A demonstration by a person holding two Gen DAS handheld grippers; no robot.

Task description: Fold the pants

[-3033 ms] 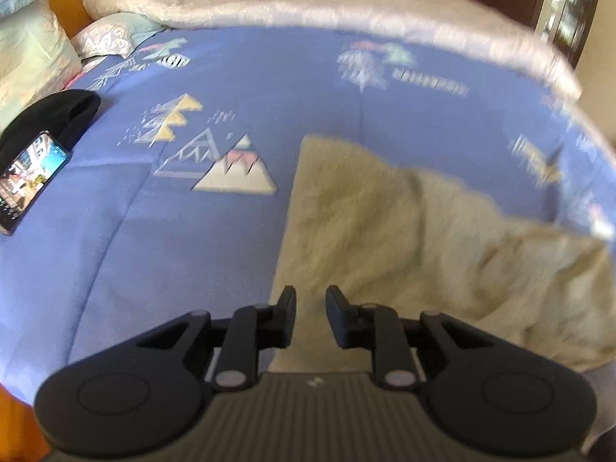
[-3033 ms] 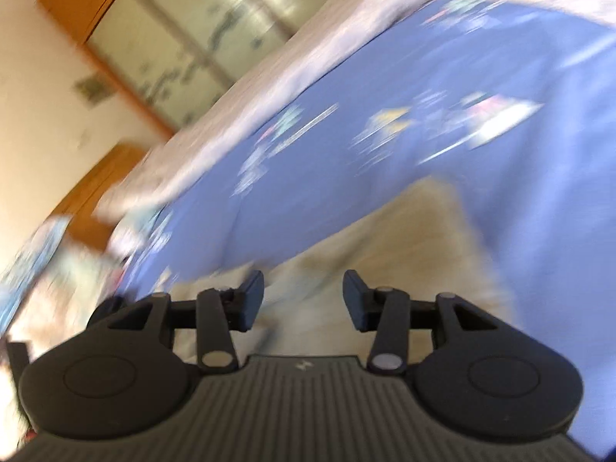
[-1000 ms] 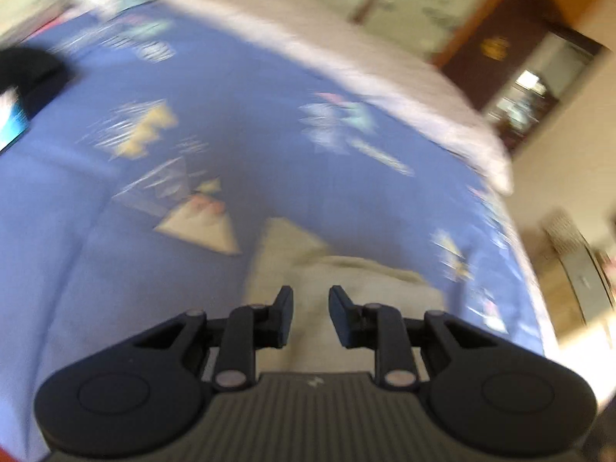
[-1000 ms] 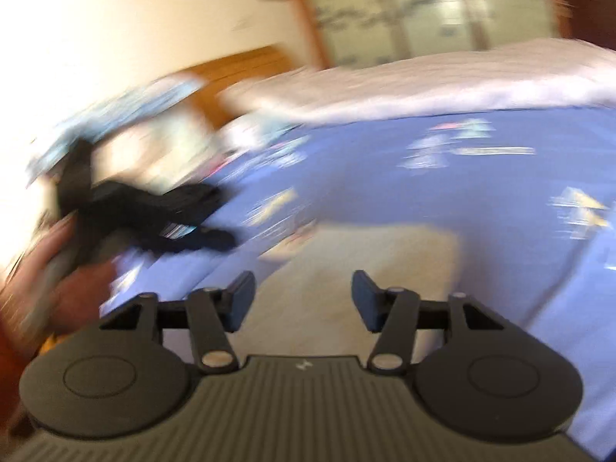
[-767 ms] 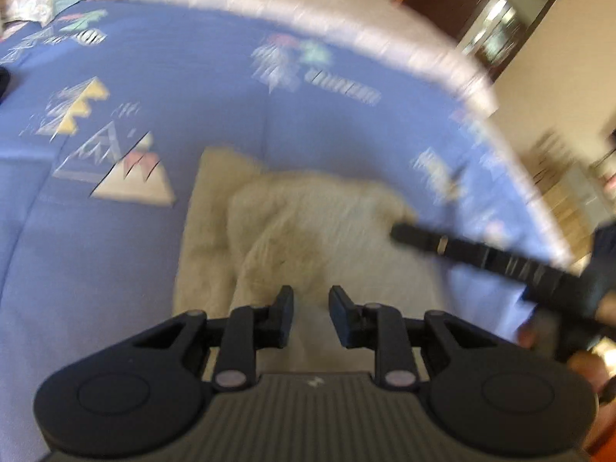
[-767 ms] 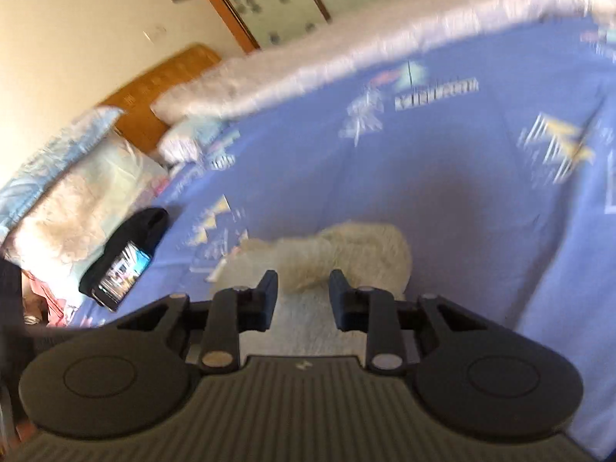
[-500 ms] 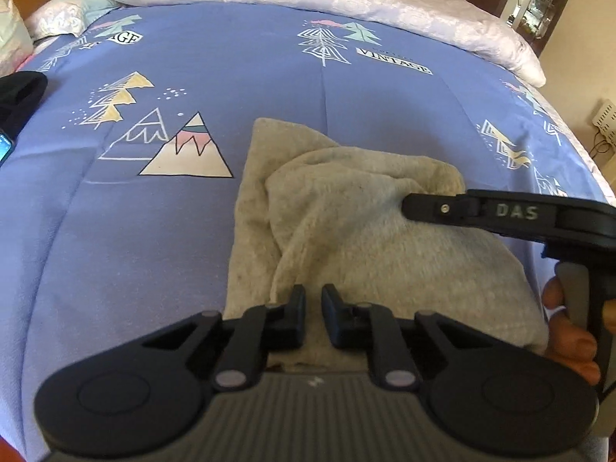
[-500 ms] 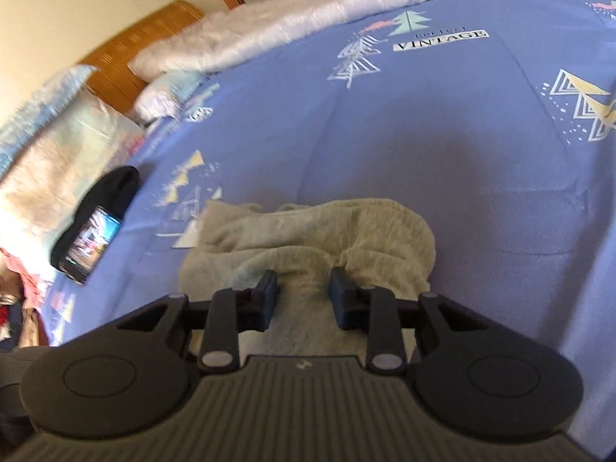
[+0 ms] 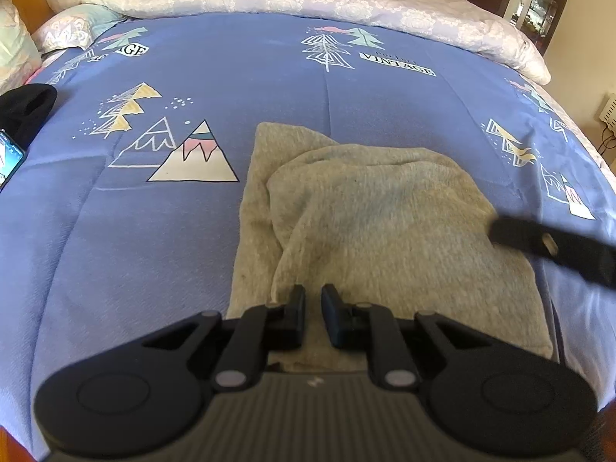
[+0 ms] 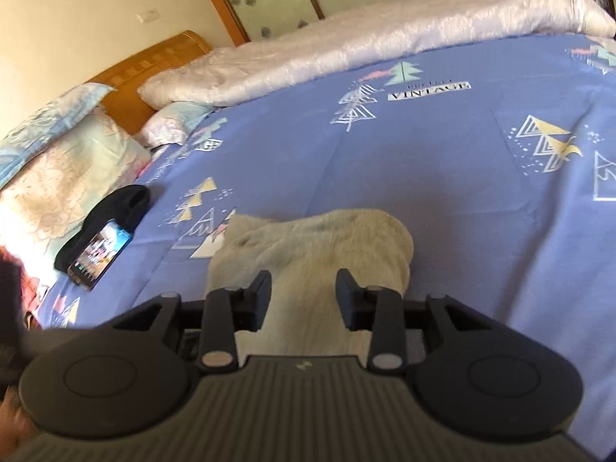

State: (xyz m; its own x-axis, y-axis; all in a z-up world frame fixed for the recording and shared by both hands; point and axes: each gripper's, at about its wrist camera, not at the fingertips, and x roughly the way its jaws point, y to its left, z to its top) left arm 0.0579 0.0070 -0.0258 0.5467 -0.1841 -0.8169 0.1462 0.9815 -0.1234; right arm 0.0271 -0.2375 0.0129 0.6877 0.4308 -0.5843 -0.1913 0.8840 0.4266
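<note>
The beige fleece pants (image 9: 385, 223) lay folded in a thick bundle on the blue quilted bed cover with printed mountains and trees (image 9: 161, 231), directly ahead of both pairs of fingers. The upper layer was folded over the lower one, and a strip of the lower layer showed along its left edge.

The left gripper (image 9: 313, 308) was over the near edge of the bundle. Its two black fingers (image 9: 295, 317) stood slightly apart with a narrow gap, and no cloth was caught between them. To the right of these fingers, the blurred black tip of the right gripper (image 9: 554, 248) reached over the right edge of the pants.

In the right wrist view, the right gripper (image 10: 303, 296) was spread wide, and the pale cloth (image 10: 315, 246) was seen through the gap, not held. To the left of its fingers, well apart from the pants, a smartphone with a lit screen (image 10: 101, 256) rested beside a black soft cloth item (image 10: 119, 202). Beyond the fingers, a white quilted blanket (image 10: 346, 46) lay along the far side of the bed.
</note>
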